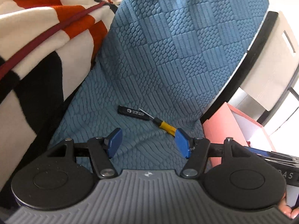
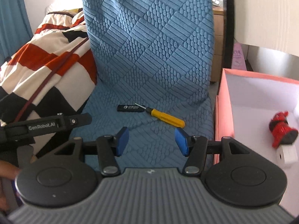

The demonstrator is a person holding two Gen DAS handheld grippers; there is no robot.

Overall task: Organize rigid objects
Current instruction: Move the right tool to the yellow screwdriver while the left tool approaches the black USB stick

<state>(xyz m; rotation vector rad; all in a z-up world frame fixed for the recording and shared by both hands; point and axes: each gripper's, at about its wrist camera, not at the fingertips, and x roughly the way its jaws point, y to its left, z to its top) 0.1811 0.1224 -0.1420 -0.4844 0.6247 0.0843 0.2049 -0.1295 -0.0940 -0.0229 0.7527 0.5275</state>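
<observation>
Right wrist view: a blue quilted bed cover [image 2: 149,56] carries two loose rigid items, a yellow-handled screwdriver [image 2: 166,119] and a flat black stick-shaped object [image 2: 131,108] with pale print, possibly a small case or drive; the print is too small to read. The two lie touching or nearly so, the screwdriver's thin blade crossing the black item's right end. To the right stands an open pink box [image 2: 222,100] with a white interior, already holding a red toy-like object [image 2: 281,128] and a small white block [image 2: 286,154].

The right gripper [image 2: 151,141] hangs over the cover just short of the screwdriver's handle end, its blue pads standing moderately apart with only fabric between them. The left gripper [image 1: 148,141], seen in the left wrist view, is likewise partly spread and empty; the screwdriver [image 1: 166,126] lies just beyond its right pad, the black object [image 1: 131,111] farther on, and the box [image 1: 224,128] at its right edge. A striped orange, black and cream blanket [image 1: 46,37] is bunched at the left.

Progress, as judged: partly done. Two items appear stored in the box; two remain on the bed, neither yet grasped. Both grippers seem placed for a pick, the screwdriver being nearest.
</observation>
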